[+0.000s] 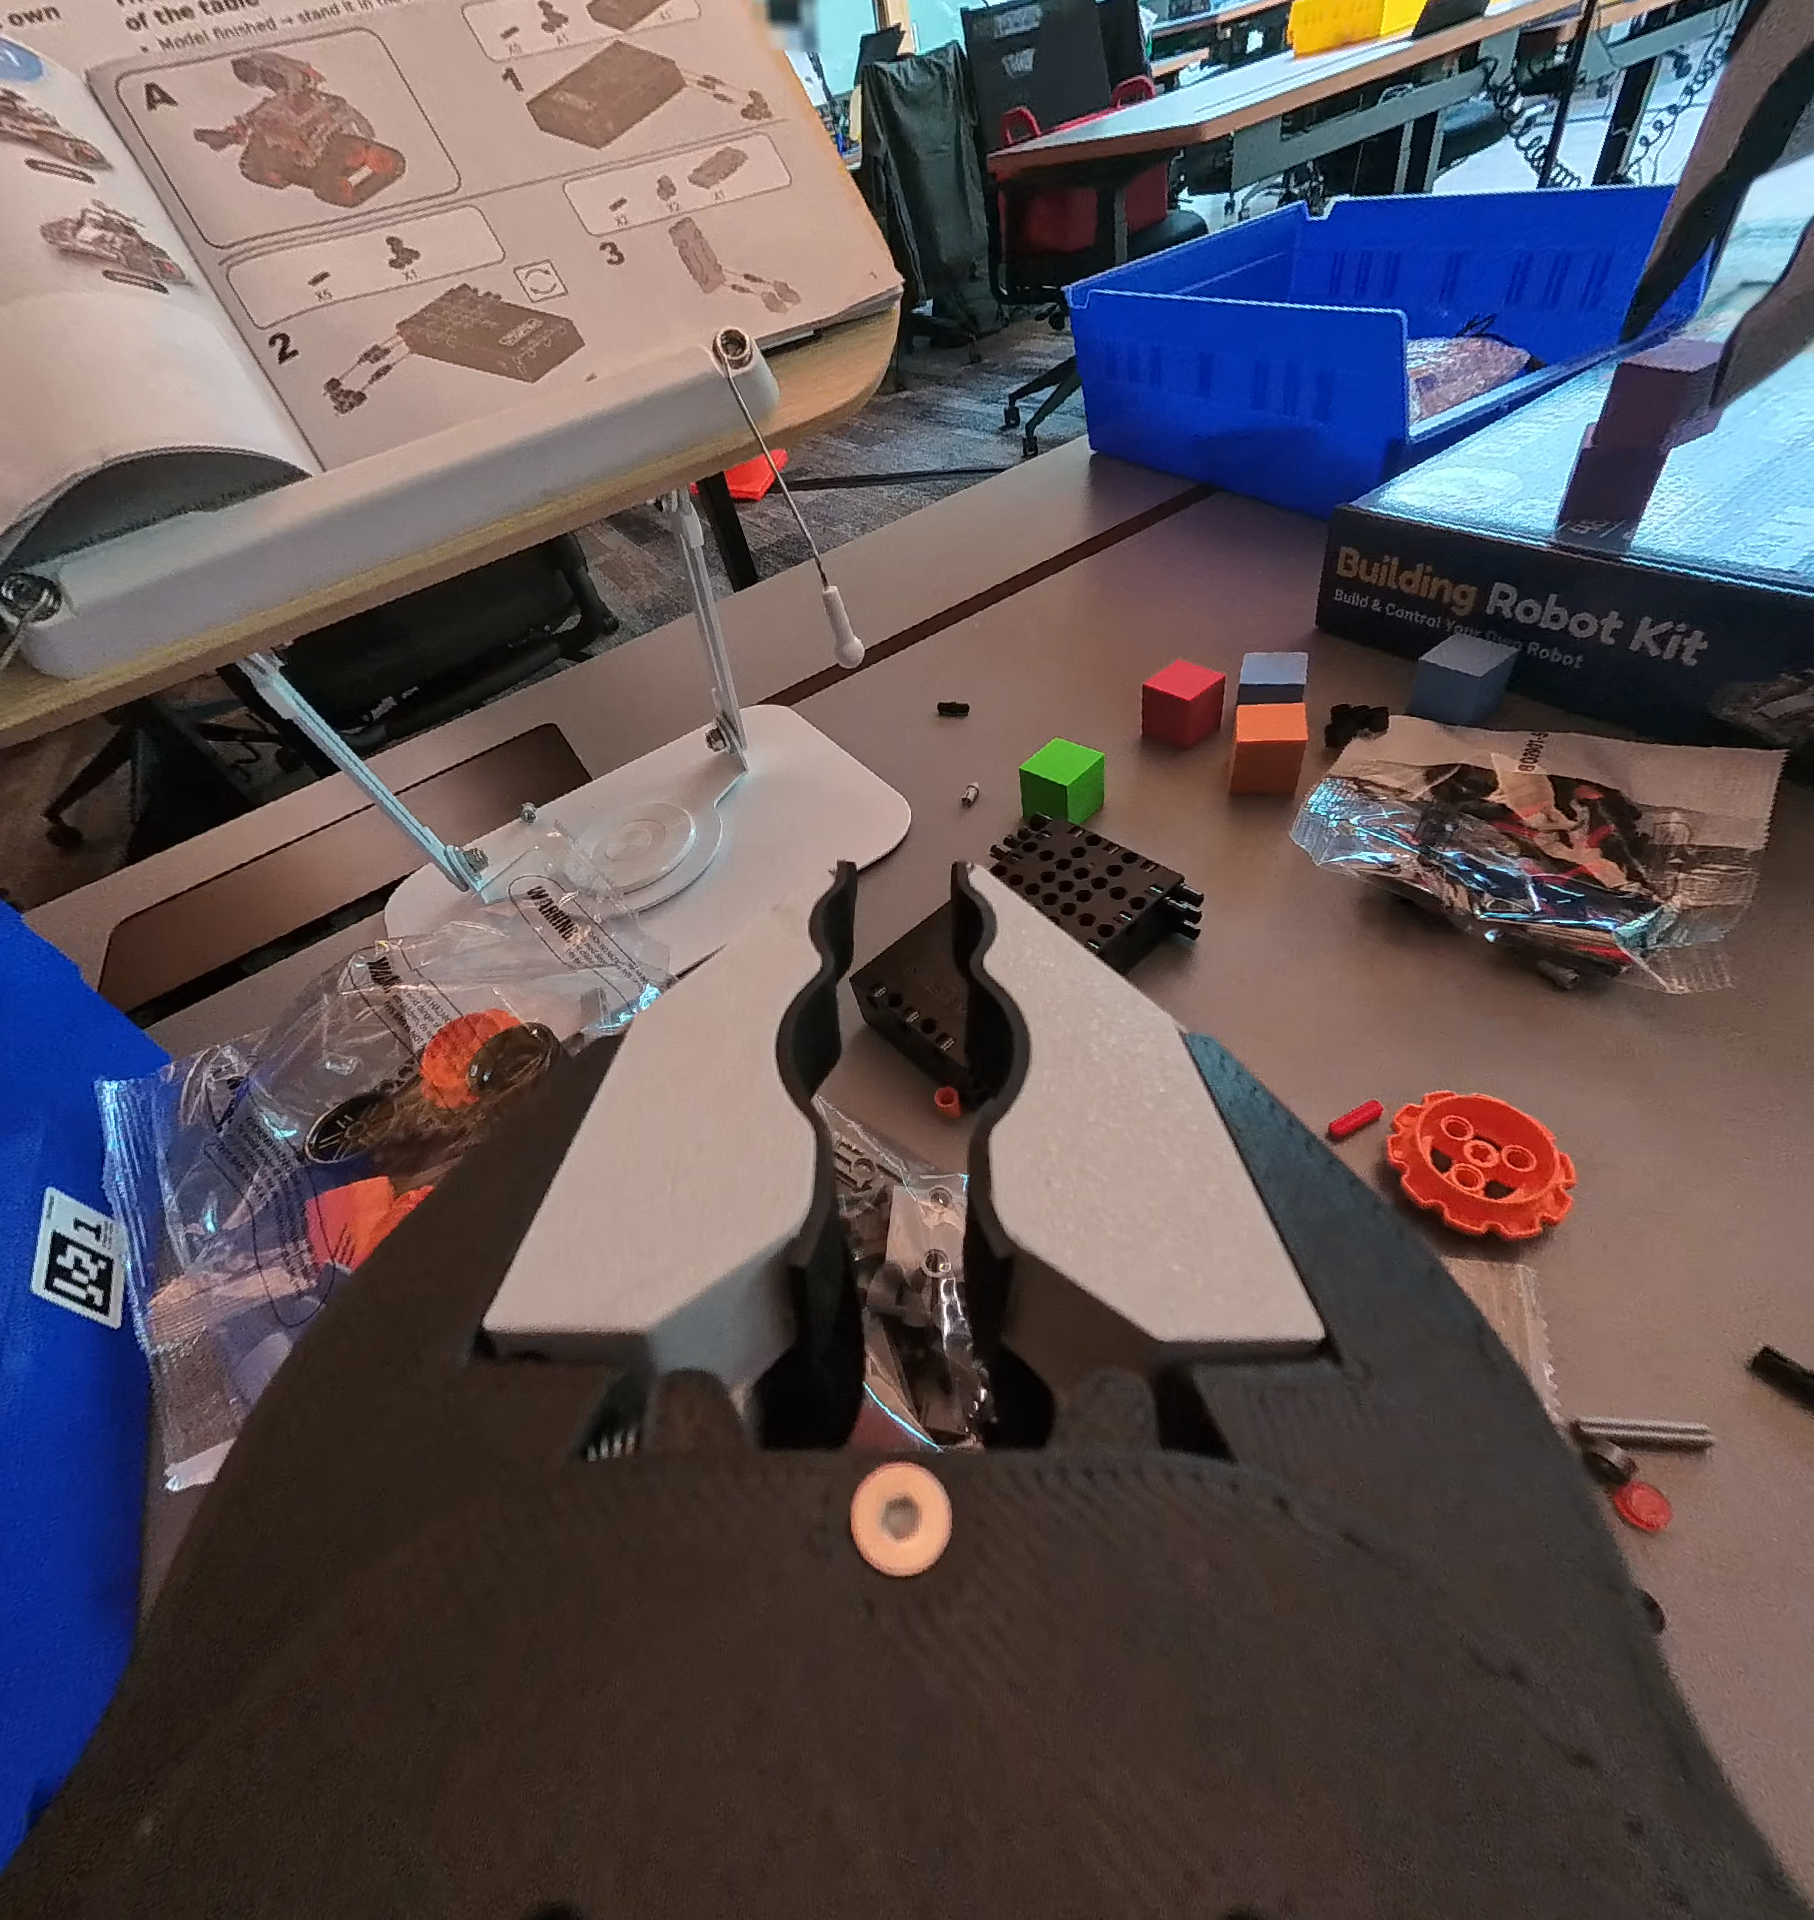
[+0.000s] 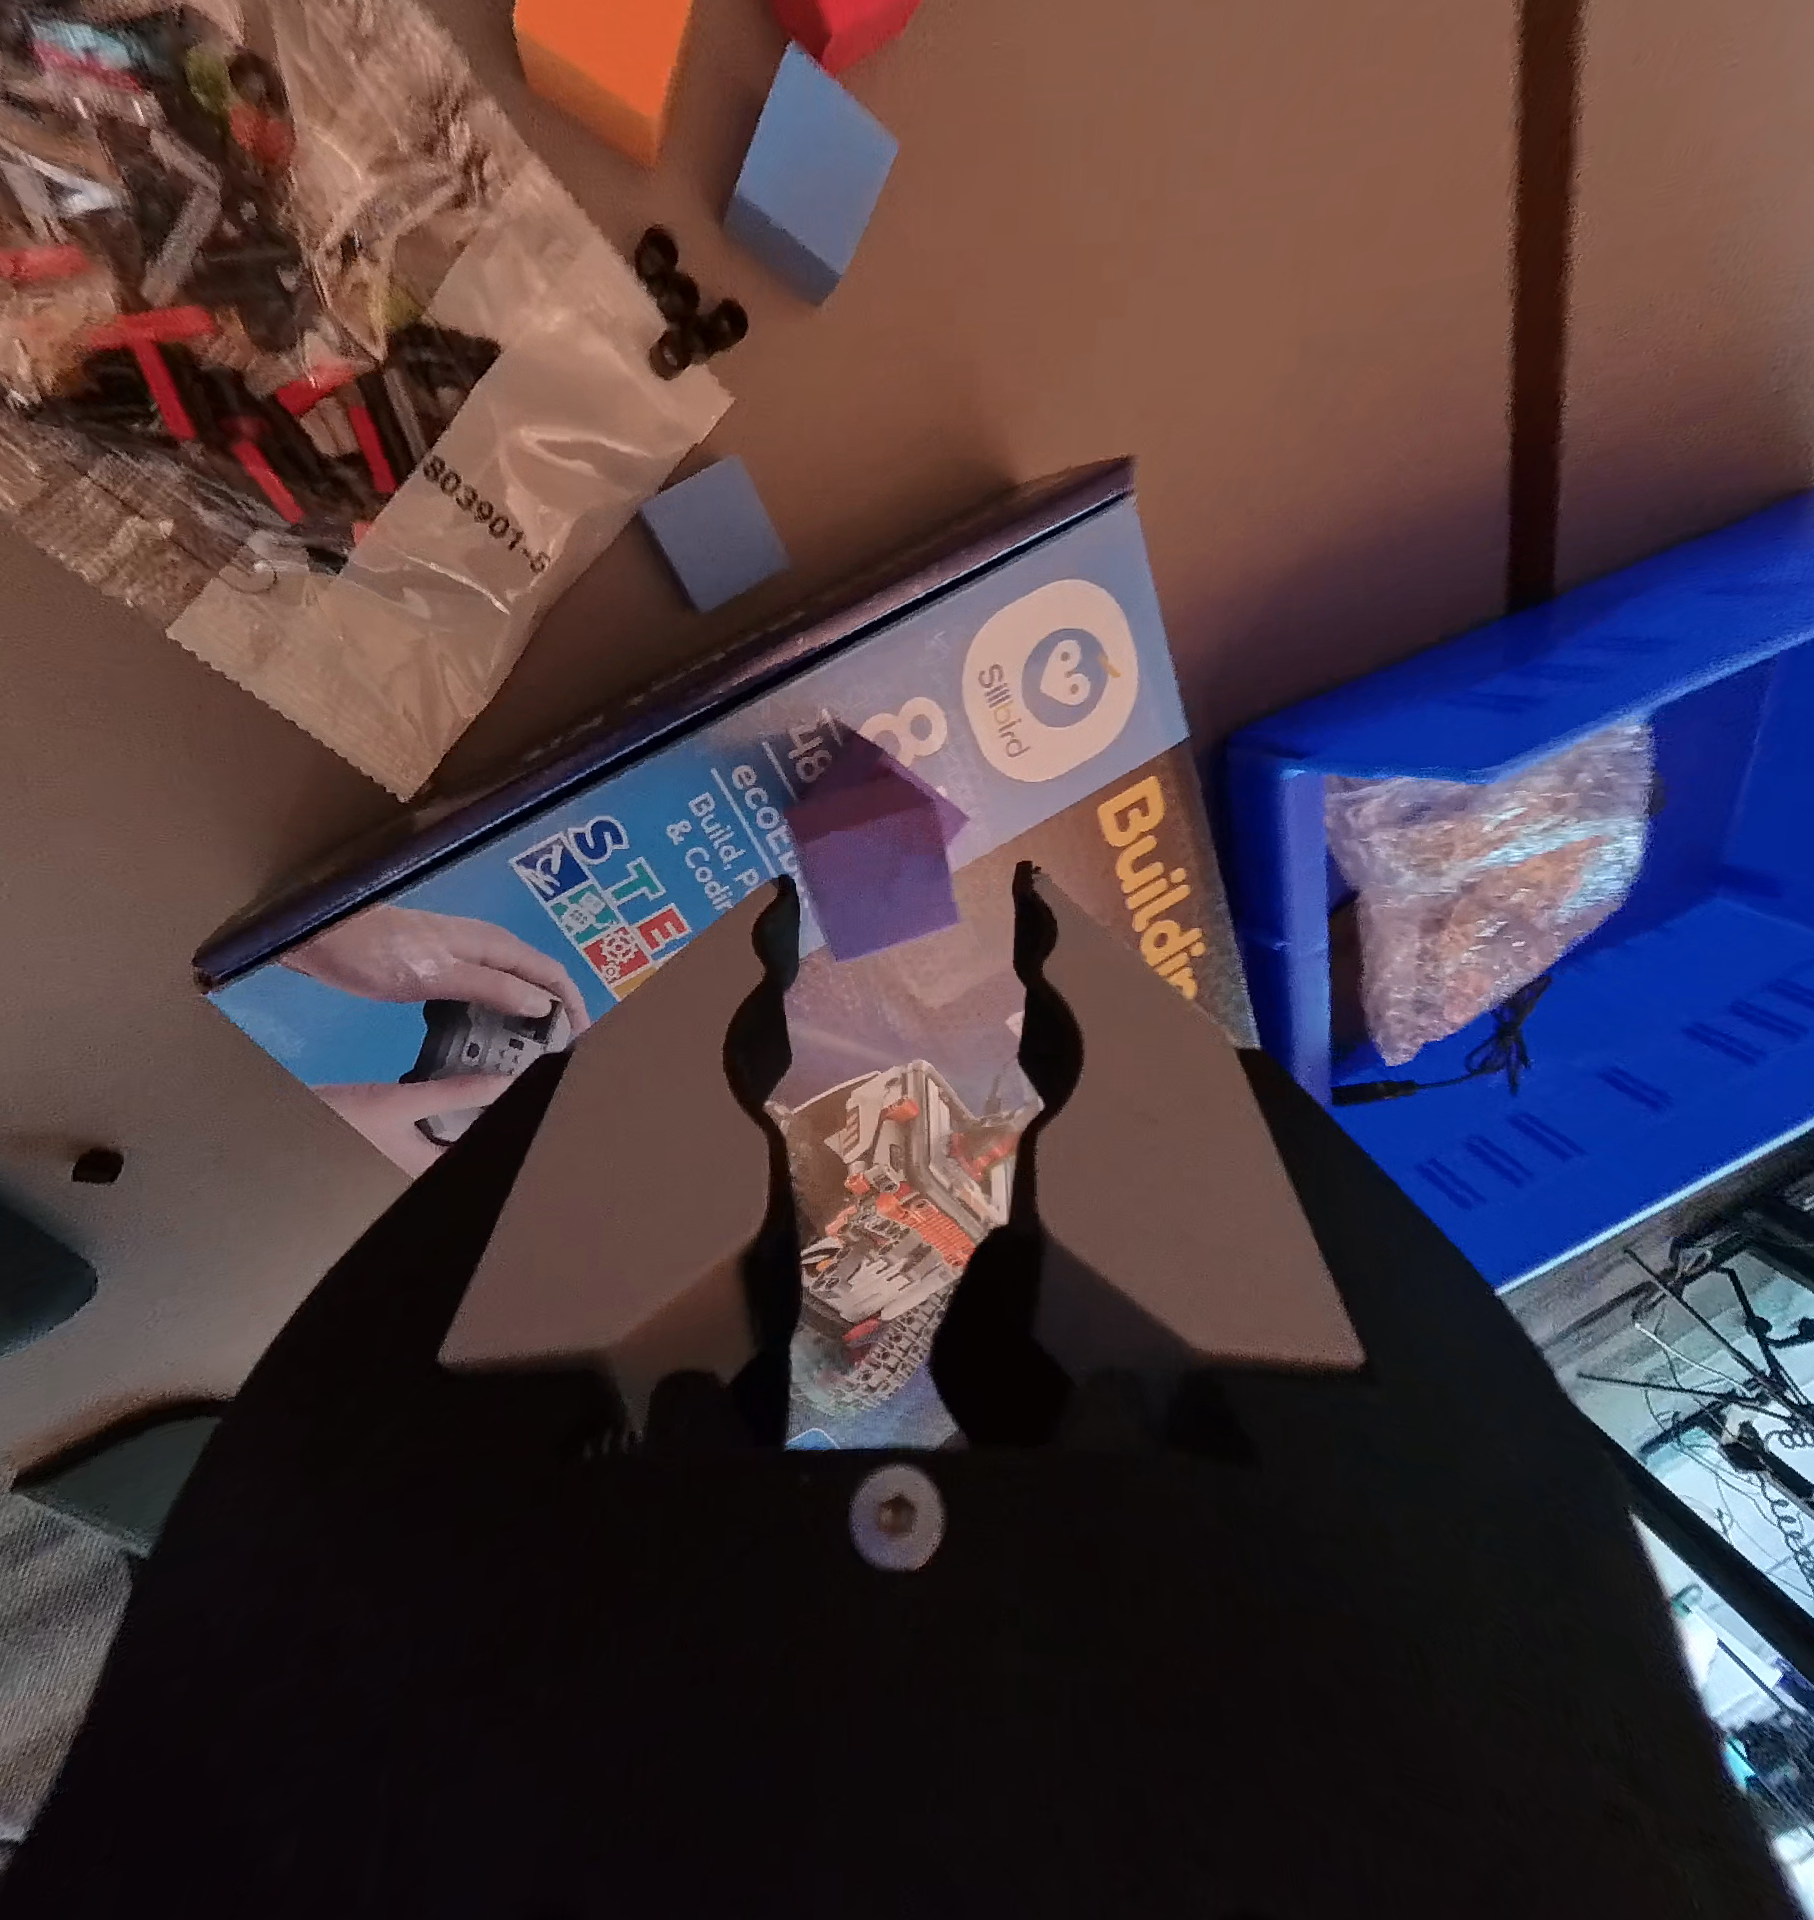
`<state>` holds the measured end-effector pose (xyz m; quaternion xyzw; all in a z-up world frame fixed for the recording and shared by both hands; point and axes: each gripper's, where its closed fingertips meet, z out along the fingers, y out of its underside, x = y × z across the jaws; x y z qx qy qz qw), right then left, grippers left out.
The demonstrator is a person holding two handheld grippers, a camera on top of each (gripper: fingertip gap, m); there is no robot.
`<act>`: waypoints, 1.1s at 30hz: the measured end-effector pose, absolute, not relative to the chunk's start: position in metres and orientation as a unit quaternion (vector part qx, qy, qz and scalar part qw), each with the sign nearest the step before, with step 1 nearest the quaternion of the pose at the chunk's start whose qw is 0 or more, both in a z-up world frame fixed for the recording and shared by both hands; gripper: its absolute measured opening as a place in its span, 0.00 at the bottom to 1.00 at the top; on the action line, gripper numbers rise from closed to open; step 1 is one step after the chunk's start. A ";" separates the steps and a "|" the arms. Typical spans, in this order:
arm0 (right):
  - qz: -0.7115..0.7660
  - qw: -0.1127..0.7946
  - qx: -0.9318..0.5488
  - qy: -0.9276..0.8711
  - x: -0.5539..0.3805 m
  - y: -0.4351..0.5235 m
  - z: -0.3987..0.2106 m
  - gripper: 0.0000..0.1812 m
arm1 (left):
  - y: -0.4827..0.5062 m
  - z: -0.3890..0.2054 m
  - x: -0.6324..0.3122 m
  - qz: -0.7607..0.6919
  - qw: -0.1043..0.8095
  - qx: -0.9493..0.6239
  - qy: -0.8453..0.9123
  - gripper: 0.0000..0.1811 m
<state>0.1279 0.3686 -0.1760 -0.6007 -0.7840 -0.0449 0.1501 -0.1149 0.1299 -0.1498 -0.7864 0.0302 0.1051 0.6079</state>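
The left gripper point(image 1: 903, 883) is hovering over the tabletop point(image 1: 1142, 1195), well apart from the box point(image 1: 1505, 613), with its fingers slightly parted and empty and a black block point(image 1: 1090, 904) just beyond them. The right gripper point(image 2: 903, 883) is hanging above the box, its fingers spread around the purple cube point(image 2: 872, 862) standing on it, not clamping.

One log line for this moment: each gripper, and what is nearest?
left gripper: open, over black block | right gripper: open, above purple cube on box
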 end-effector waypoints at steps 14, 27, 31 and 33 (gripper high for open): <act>-0.012 0.175 -0.587 -0.790 0.020 0.325 -0.200 0.22 | 0.129 -0.148 -0.117 0.106 0.611 -0.784 0.025 0.09; -0.035 0.108 -0.658 -0.744 0.005 0.349 -0.259 0.15 | 0.128 -0.143 -0.111 0.100 0.619 -0.778 0.034 0.09; -0.026 0.148 -0.647 -0.748 0.014 0.349 -0.216 0.15 | 0.128 -0.143 -0.110 0.100 0.619 -0.778 0.035 0.09; -0.023 0.165 -0.635 -0.755 0.029 0.348 -0.185 0.15 | 0.128 -0.143 -0.109 0.100 0.619 -0.778 0.036 0.09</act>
